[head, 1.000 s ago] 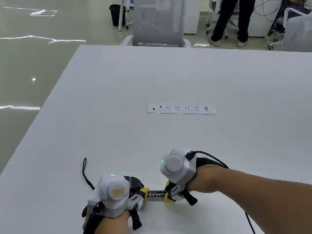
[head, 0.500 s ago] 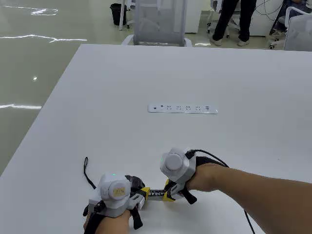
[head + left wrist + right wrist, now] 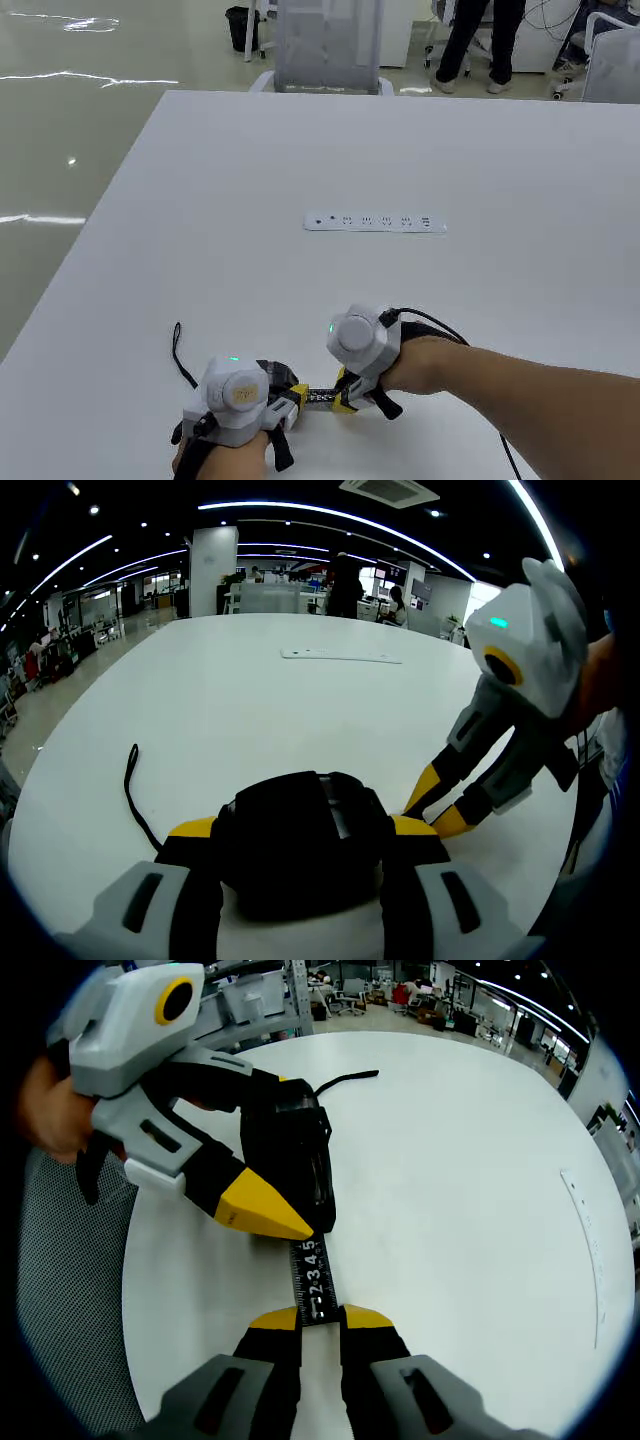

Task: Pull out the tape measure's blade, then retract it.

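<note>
The left gripper (image 3: 302, 830) is clamped around the black tape measure (image 3: 290, 1140) near the table's (image 3: 300, 150) front edge. The right gripper (image 3: 320, 1317) pinches the tip of the blade (image 3: 311, 1270), which is out only a short way. The strip between them looks slightly shorter than a second ago, so this is probably the retract step; next, ease the tip in to the case without letting it snap.

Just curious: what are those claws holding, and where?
The left gripper clamps the tape measure's black case by its sides; right gripper pinches the blade near its end.
</note>
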Demonstrator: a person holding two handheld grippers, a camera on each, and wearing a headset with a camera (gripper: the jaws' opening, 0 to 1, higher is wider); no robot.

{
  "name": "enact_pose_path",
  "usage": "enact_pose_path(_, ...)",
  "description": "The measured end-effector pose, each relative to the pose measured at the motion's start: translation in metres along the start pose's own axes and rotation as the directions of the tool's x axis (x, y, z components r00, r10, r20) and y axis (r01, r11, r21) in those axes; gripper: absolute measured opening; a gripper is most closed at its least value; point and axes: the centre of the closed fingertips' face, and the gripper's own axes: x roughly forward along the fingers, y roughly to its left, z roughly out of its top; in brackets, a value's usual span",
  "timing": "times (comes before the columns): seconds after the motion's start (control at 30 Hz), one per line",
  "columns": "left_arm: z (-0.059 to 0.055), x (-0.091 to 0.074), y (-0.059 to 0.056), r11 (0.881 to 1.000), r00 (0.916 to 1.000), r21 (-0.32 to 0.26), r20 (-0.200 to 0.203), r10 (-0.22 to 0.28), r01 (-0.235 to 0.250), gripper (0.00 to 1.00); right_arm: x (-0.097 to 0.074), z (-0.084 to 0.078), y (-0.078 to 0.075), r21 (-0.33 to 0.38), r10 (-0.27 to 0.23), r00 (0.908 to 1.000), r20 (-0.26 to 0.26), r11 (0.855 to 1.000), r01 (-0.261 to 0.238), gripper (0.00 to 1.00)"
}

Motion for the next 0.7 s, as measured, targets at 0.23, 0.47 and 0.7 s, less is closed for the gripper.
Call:
enact_pose_path(0.23,0.0002,0.0002,0.0004,1.000,0.9999,-0.007,0.001,-0.011,0.011,0.60,0.0022,0.0030,-0.0006,-0.002,-0.001,1.0000,0.004,1.000,0.001,0.14)
enact_pose_path(0.47,0.0004,-0.0022,0.0017,0.999,0.9995,-0.027,0.022,-0.024,0.024,0.60,0.0036,0.0062,-0.0001,-0.009,-0.005,0.9999,0.013,1.000,0.006,0.14)
enact_pose_path(0.7,0.0014,-0.0025,0.0006,0.999,0.9993,-0.038,0.021,-0.032,0.033,0.60,0.0058,0.0105,0.0008,-0.012,-0.003,0.9998,0.019,1.000,0.003,0.14)
